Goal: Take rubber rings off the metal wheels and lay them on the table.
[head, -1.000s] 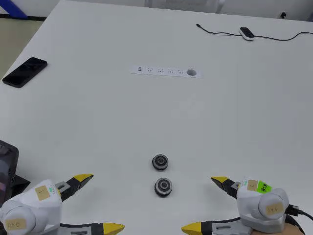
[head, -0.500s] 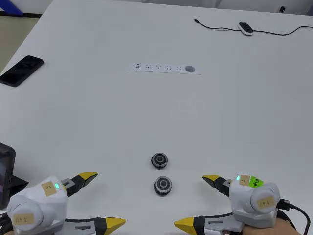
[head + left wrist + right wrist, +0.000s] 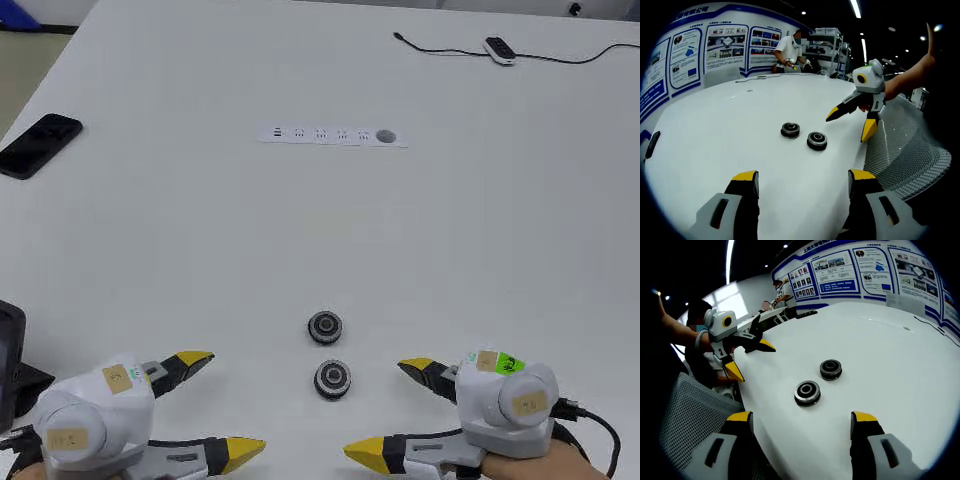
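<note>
Two metal wheels with black rubber rings lie flat on the white table: the nearer wheel (image 3: 332, 379) (image 3: 817, 140) (image 3: 807, 392) and the farther wheel (image 3: 325, 327) (image 3: 790, 130) (image 3: 830, 369). My left gripper (image 3: 226, 405) (image 3: 802, 181) stands open at the lower left, its yellow-tipped jaws wide apart with nothing between them. Open as well, my right gripper (image 3: 388, 410) (image 3: 800, 418) sits at the lower right, level with the nearer wheel. Each gripper points inward at the wheels from its side, well apart from them.
A white power strip (image 3: 332, 136) lies across the table's middle. At the left edge rests a black phone (image 3: 40, 145). A cabled remote (image 3: 497, 48) sits at the far right. A dark device (image 3: 10, 350) stands at the near left edge. A person stands beyond the table (image 3: 790, 47).
Both grippers have crept inward toward the wheels. The head camera has tilted, shifting the table upward in view. The wheels have not moved.
</note>
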